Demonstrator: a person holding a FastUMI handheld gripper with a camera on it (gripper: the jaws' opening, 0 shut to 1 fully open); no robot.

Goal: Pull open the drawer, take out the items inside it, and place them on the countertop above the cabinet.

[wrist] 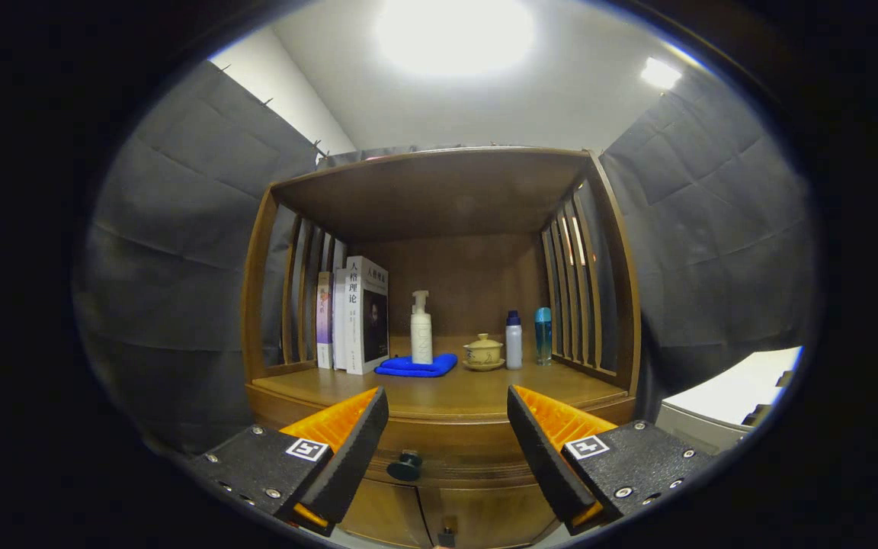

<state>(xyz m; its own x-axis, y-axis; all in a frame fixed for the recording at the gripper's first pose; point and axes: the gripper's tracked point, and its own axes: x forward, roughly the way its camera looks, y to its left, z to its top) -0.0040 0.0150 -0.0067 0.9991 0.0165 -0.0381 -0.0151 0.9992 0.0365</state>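
My gripper (pixel 447 442) is spread wide, holding nothing. The drawer (pixel 439 450) is shut, its front just under the countertop (pixel 454 393), w/ 1 small dark knob (pixel 406 465) near, between my fingers, a bit left of centre. Knob looks hard & round, prob slippery; I'd pinch it square & pull straight. Wood drawer prob slides stiff.

Cloth-walled booth: wooden cabinet (pixel 439 427), books (pixel 359 314), toiletries.
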